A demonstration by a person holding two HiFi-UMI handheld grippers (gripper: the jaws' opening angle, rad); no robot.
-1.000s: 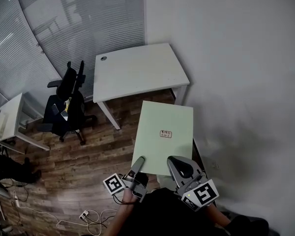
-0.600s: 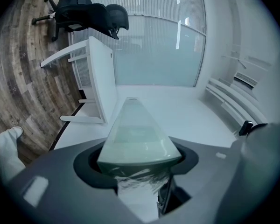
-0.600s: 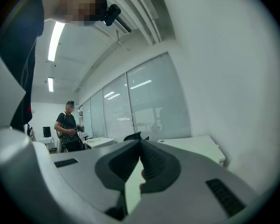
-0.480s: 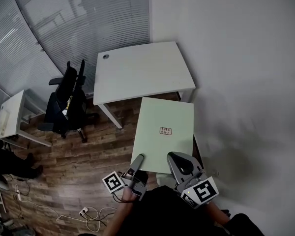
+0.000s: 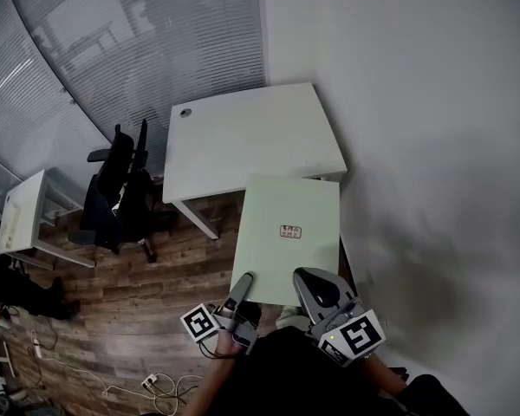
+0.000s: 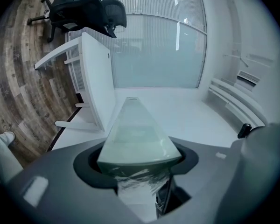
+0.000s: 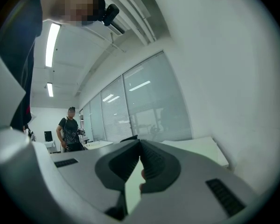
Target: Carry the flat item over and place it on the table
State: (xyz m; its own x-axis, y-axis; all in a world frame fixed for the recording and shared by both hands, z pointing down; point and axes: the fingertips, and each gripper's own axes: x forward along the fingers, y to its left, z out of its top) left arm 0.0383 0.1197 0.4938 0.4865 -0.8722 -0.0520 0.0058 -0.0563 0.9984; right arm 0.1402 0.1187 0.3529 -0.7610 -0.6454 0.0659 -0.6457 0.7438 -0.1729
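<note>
A pale green flat board (image 5: 286, 211) with a small label on it is held out level in front of me. My left gripper (image 5: 243, 282) is shut on its near left edge and my right gripper (image 5: 310, 284) on its near right edge. The board's far edge reaches the near edge of the white table (image 5: 243, 133). In the left gripper view the board (image 6: 135, 134) runs forward from the left gripper (image 6: 137, 160) toward the table (image 6: 95, 83). Seen edge-on in the right gripper view, the board (image 7: 132, 190) is pinched in the right gripper (image 7: 140, 148).
A white wall runs along the right. A black office chair (image 5: 121, 185) stands left of the table, with a smaller desk (image 5: 26, 215) beyond it. Cables and a power strip (image 5: 156, 380) lie on the wood floor. A person (image 7: 70, 129) stands far off.
The board and both grippers have come closer to the white table; the board's far edge now meets the table's near edge. Both grips are unchanged.
</note>
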